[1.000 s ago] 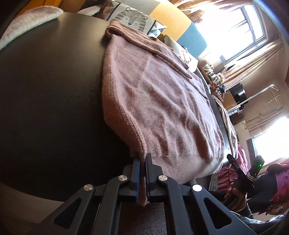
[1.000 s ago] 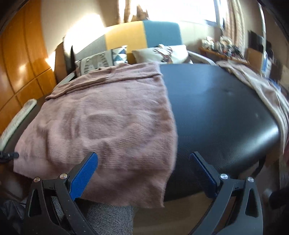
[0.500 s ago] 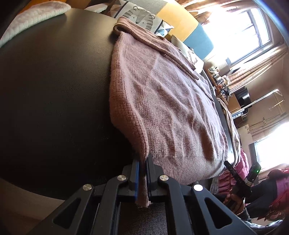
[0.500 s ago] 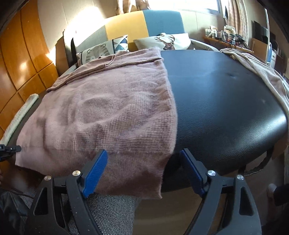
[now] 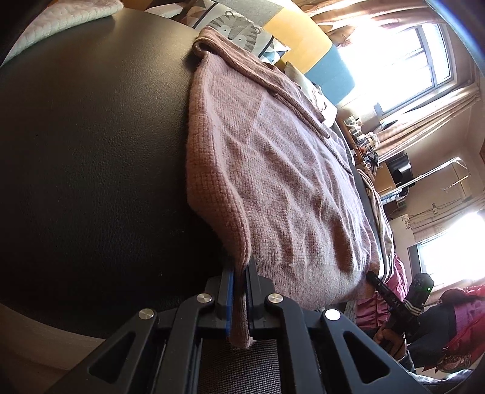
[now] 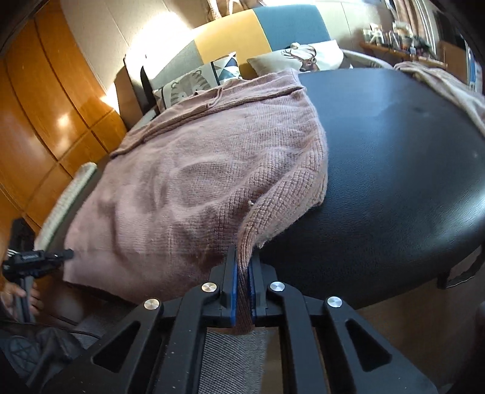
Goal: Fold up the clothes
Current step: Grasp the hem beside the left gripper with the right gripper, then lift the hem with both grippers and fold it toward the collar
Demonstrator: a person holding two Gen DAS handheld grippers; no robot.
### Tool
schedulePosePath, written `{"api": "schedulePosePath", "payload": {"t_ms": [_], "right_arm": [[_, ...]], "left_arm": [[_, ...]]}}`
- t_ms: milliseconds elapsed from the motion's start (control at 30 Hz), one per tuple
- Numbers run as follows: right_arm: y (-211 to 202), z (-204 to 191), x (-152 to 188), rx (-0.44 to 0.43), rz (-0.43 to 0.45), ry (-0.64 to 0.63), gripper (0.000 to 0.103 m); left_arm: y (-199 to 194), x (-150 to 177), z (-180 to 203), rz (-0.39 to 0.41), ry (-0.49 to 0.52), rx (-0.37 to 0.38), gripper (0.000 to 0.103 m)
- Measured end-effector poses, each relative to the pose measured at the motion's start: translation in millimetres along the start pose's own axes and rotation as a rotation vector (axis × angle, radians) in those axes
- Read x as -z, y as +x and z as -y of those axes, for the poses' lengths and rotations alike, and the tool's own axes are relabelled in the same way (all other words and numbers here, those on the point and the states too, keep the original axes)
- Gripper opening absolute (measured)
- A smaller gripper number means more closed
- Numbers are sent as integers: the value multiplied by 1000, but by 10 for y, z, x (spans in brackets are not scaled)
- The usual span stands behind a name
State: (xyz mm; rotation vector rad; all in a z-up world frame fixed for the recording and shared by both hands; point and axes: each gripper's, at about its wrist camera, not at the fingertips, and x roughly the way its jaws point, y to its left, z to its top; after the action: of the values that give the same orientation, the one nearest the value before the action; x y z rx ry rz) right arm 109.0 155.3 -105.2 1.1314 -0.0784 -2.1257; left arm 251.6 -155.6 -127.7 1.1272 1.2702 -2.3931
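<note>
A dusty-pink knitted sweater (image 5: 272, 169) lies spread on a black leather table (image 5: 91, 169), its near hem hanging over the front edge. My left gripper (image 5: 239, 272) is shut on the hem's left corner. In the right wrist view the same sweater (image 6: 197, 169) covers the left half of the table (image 6: 409, 169). My right gripper (image 6: 242, 260) is shut on the hem's right corner, which is lifted slightly off the table. The other gripper (image 6: 39, 257) shows at the far left.
Patterned cushions (image 6: 197, 81) and a yellow-and-blue sofa back (image 6: 260, 33) stand behind the table. A beige cloth (image 6: 448, 85) drapes over the table's far right. Wooden panelling (image 6: 45, 121) is at the left. A whitish cloth (image 5: 60, 21) lies at the table's far left edge.
My right gripper has moved in and closed on the hem's right corner; it was open before. My left gripper has stayed shut on the left corner and shifted slightly forward.
</note>
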Motion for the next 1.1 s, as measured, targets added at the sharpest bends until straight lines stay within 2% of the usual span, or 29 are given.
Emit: {"api": "schedulePosePath", "payload": {"t_ms": [100,200,400,633,833,1000,1100], "right_arm": [[-54,36,-41,-53,18,51,6],[-100,13,-121,-66,38,50,6],[46,-46,-126,-19,-1,-2,6],[103,4,-44,-30,-15,34,6],[-50,18,-115,-129,6,54,5],[-196,94,-197,-242,58,132,5],[-257,102,-229,-267,75,143,5]], "left_arm": [[-9,-11,29,16,8,-10,4],[-32,-13,71,39,21,-26,4],[2,-56,100,23,34,-56,4],[-21,-63,-6,33,-10,-7,4],[-168,-79,17,98,-22,73,4],[-299,-114,46,140,-20,97,4],[-374,-130,51,161,-22,106,4]]}}
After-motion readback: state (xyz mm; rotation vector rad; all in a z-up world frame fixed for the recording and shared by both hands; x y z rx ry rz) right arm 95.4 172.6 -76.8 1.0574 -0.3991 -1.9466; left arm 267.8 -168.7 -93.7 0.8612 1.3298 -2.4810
